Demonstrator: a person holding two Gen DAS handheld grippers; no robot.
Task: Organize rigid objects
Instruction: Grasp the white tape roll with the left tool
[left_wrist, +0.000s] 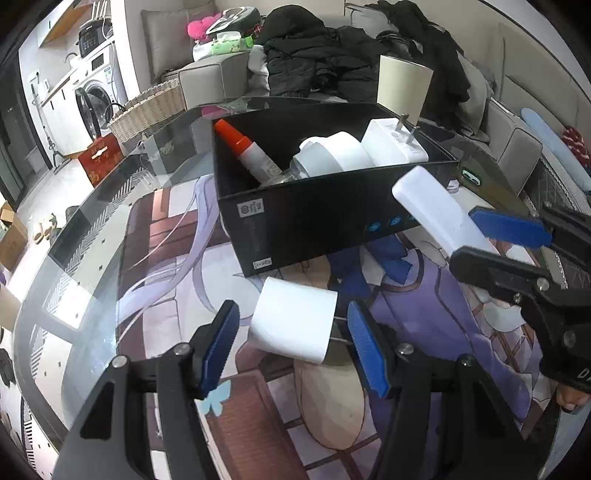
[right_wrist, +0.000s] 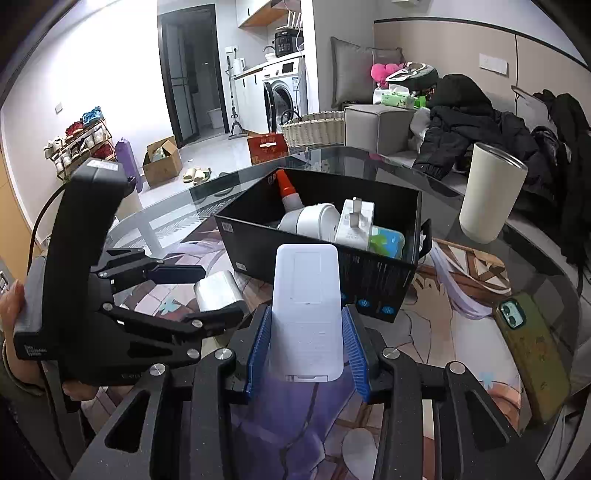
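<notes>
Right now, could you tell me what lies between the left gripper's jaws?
In the left wrist view, a small white block lies on the mat between the left gripper's open jaws, untouched.

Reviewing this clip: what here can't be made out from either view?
- Black box floor: left wrist view, hidden by its near wall and contents.
- Label print on the box: both views, too small.
- White charger underside: left view, faces the mat.
- White flat device front face: right view, turned away in the right tool.
</notes>
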